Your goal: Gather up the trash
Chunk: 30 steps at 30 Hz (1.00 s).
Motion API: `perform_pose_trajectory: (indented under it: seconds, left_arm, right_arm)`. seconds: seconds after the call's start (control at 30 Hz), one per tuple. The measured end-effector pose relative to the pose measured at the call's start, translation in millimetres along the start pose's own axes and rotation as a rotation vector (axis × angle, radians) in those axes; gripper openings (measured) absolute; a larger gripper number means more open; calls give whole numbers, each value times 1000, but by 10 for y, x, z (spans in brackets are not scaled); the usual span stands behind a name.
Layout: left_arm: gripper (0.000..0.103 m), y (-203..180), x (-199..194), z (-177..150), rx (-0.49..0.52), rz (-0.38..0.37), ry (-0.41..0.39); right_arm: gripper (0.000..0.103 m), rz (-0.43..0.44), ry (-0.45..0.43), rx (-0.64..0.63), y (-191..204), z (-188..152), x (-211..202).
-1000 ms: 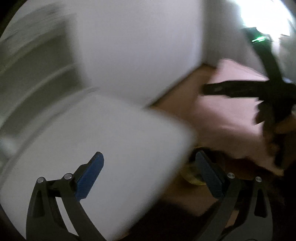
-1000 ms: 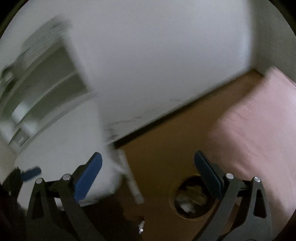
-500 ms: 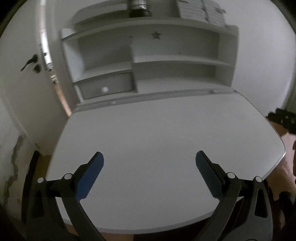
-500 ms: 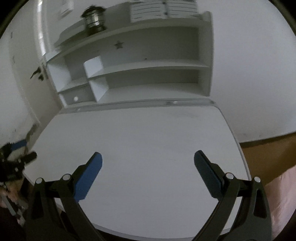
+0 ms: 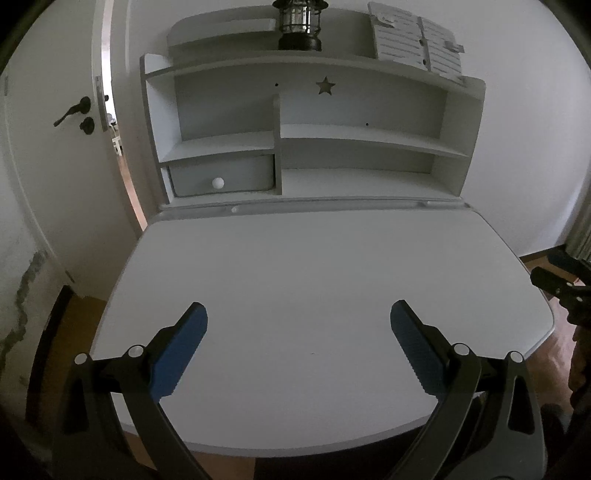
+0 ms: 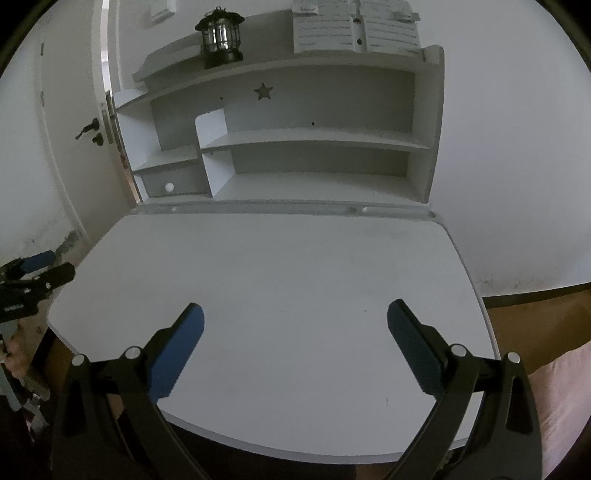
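A: We log both tools over the white desk [image 5: 295, 280]; the left gripper [image 5: 298, 343] has its blue pads [image 5: 177, 350] spread wide, with only bare desktop showing in the gap; nothing is held.

B: We see the same for the right gripper [image 6: 295, 343]; jaws far apart, blue pads [image 6: 175, 350] clear of any object; it hangs above the near part of the desk top, not touching it as far as we can tell.

A: Cross-check: in the right wrist view the left gripper sits at the far left edge, beside the desk's left corner; in the left wrist view the right gripper [image 5: 565, 280] shows at the far right edge, off the desk's right side.

B: Trash: we find none on the desk top in either view; we cannot tell where it is.

A: Background entries; the shelf unit [image 5: 310, 140] stands at the back of the desk, with a star cut-out [image 5: 325, 86] in its back panel and a small drawer [image 5: 221, 179] with a white knob at lower left.

B: On top of the unit, a dark lantern [image 6: 220, 37] to the left and a white slatted item [image 6: 356, 26] to the right; a white door [image 5: 62, 147] with a dark handle stands left of the desk, slightly ajar; wooden floor [image 6: 535, 317] and something pink [image 6: 554, 406] lie at lower right.
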<state>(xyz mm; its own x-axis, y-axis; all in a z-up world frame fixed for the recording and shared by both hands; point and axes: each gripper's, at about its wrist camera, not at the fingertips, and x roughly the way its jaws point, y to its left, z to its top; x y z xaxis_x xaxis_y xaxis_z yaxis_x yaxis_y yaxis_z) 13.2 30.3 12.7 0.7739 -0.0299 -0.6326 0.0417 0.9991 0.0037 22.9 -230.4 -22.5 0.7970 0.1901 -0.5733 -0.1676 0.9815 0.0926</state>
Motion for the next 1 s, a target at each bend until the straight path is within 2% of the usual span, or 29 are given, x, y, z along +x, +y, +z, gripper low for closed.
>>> perform_pose_trajectory:
  seconds: [0.37, 1.0]
  left_arm:
    - [96, -71, -112, 13, 11, -8, -28]
    - [96, -108, -135, -10, 21, -5, -27]
  right_arm:
    - [96, 3, -18, -9, 13, 20, -126]
    - [96, 7, -23, -23, 39, 22, -167]
